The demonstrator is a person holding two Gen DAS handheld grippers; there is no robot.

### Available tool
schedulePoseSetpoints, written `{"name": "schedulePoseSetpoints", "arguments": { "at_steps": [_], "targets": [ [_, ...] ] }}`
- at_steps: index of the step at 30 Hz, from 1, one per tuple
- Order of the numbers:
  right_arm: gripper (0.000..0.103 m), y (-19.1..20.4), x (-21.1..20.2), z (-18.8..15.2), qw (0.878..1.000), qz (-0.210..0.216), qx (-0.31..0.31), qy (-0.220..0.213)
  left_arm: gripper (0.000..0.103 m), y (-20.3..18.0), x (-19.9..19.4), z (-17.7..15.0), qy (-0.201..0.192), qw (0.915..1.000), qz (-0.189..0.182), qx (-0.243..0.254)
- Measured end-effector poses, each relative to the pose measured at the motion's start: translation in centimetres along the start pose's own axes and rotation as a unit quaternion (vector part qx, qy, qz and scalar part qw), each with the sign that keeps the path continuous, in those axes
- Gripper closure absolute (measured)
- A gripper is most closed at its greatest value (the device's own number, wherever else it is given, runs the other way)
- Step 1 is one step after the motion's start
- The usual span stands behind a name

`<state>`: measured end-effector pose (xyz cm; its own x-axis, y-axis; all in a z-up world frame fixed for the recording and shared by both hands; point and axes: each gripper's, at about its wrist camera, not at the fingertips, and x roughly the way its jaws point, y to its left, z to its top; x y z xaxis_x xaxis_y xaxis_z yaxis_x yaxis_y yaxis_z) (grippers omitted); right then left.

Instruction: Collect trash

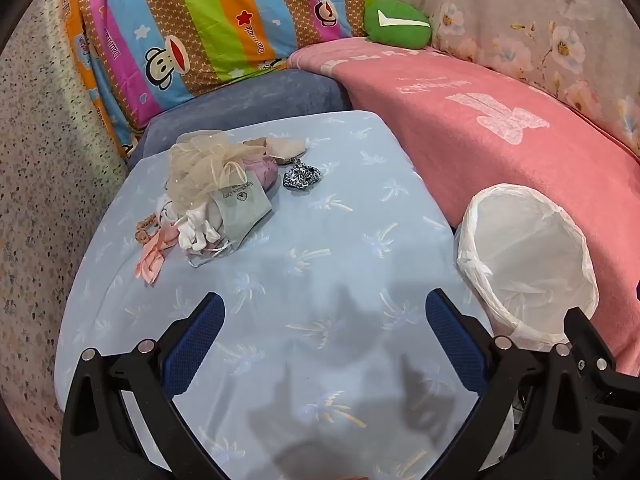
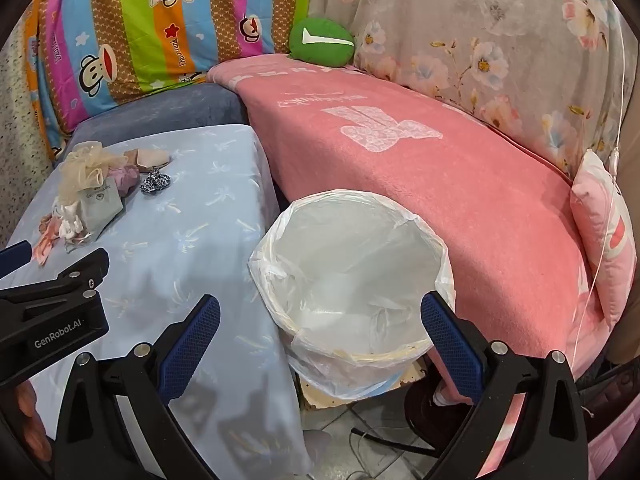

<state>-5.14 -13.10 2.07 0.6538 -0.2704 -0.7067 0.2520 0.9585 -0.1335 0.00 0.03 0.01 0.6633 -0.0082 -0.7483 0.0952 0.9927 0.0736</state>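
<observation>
Trash pile (image 1: 208,196) lies untouched on my counter (image 1: 320,240); both claws, left claw (image 1: 324,344) and right claw (image 2: 320,344), are spread empty, next I reach the left one to it

You face a table (image 1: 320,240) draped in a pale blue cloth with palm prints. At its far left corner lies a heap of scraps (image 1: 208,196): a beige gauze bow, a grey pouch, white and pink ribbons, a mauve bundle, and just right of it a leopard-print piece (image 1: 302,176).
</observation>
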Motion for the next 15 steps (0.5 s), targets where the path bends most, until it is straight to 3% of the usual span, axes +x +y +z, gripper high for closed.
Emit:
{"name": "schedulePoseSetpoints", "arguments": {
  "at_steps": [15],
  "targets": [
    [0.006,0.0,0.0,-0.02,1.0,0.001,0.001,-0.001,0.007,0.02,0.04,0.03,0.001,1.0,0.003,0.002]
  ]
}}
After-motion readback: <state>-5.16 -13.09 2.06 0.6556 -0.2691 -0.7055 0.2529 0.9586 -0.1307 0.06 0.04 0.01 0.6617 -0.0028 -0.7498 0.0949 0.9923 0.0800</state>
